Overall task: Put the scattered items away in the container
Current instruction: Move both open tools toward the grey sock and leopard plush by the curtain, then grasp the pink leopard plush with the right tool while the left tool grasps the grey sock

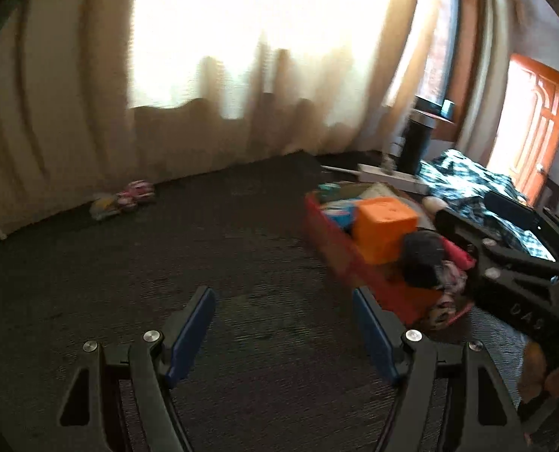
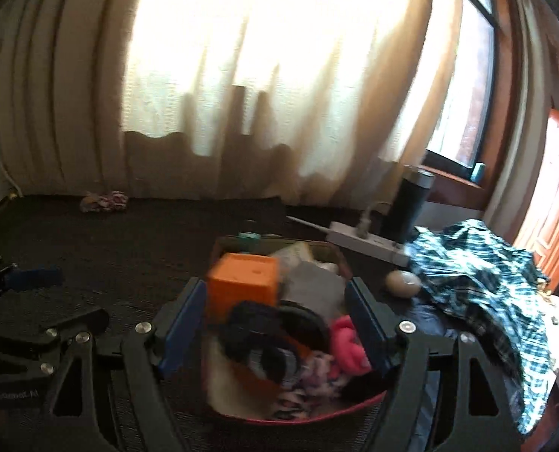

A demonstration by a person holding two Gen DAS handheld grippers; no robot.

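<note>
We see the red container already well filled: an orange box stands in it, with a dark bundle, a grey piece, something pink and some patterned cloth piled around it. So most of the tidying looks done.

What seems left lies well apart from it. A small pink and yellow bundle sits at the far edge of the dark floor, against the curtain. A pale round thing rests just beside the container, and a checked cloth is heaped toward the near right edge; whether that cloth belongs to the task we cannot tell.

Our left gripper hangs over bare floor, to the left of the container, jaws wide and holding nothing. Our right gripper hangs over the container, jaws wide too, with nothing pinched between them.

A white power strip with its cable and a tall dark cup stand behind the container, so a reach past it needs care. The way to the far bundle looks free.
</note>
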